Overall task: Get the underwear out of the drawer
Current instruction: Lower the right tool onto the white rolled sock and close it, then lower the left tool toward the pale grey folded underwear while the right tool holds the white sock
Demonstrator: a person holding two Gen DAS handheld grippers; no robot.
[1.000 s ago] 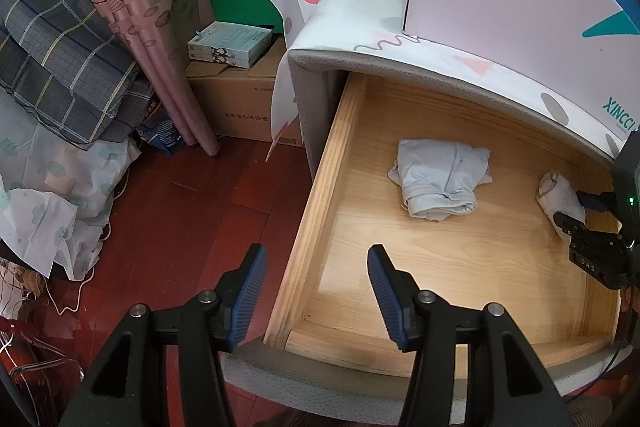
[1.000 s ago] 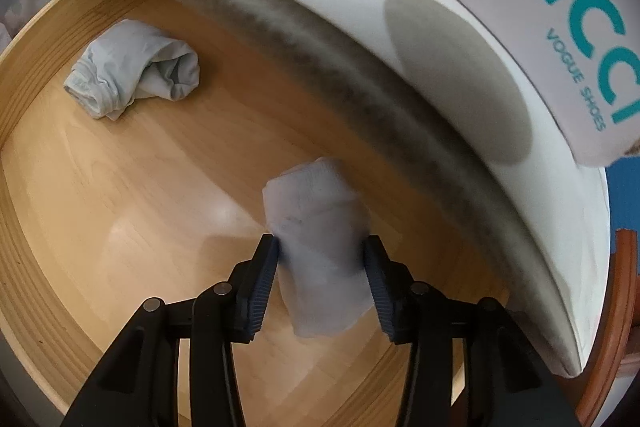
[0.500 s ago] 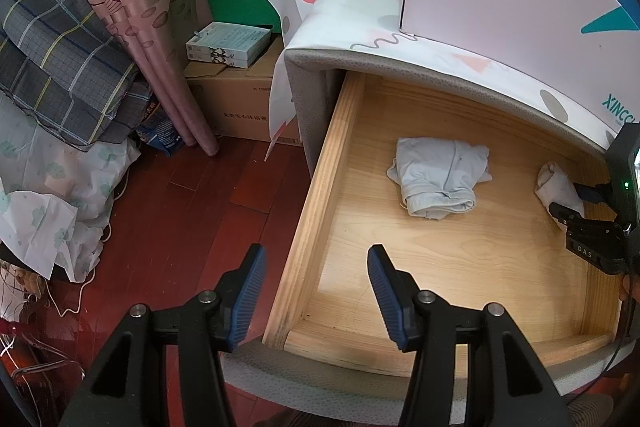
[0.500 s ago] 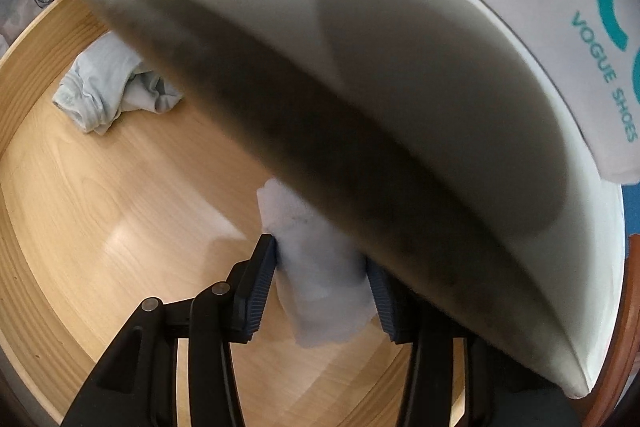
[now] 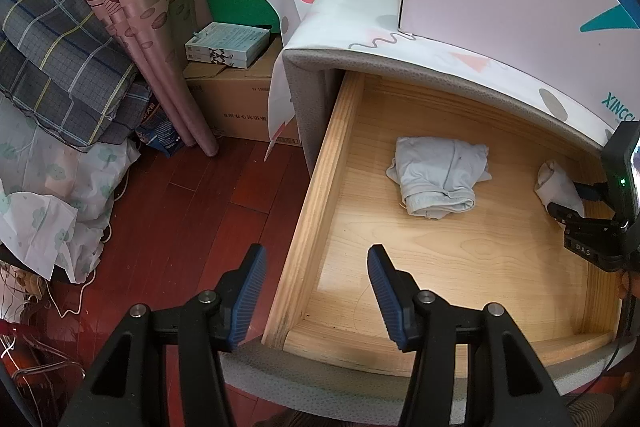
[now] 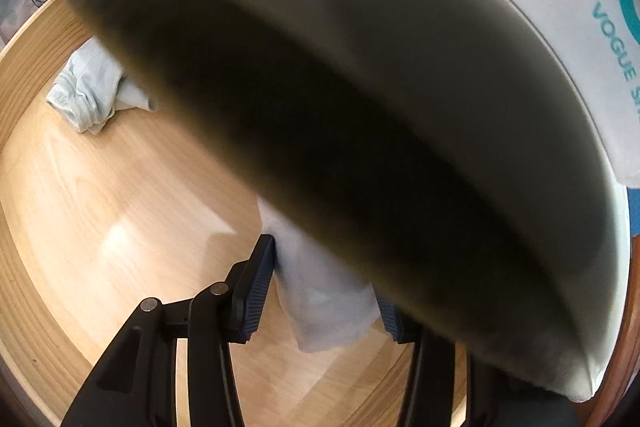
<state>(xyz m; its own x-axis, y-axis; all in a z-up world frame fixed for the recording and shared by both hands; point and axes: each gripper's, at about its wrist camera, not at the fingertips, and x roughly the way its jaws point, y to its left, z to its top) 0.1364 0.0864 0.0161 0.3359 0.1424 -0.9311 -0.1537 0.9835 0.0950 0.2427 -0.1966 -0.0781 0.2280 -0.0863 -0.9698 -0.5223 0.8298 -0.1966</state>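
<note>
Open drawer (image 5: 316, 187), underwear (image 6: 320, 291) under cabinet edge (image 6: 360, 147)

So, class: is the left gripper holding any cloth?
No, the left gripper hangs open over the drawer's side rail with nothing between its fingers.

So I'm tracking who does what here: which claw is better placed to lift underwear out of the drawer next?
Right. The right claw already pinches the small white bundle inside the drawer. The left claw hangs open over the drawer's front corner, holding nothing.
</note>
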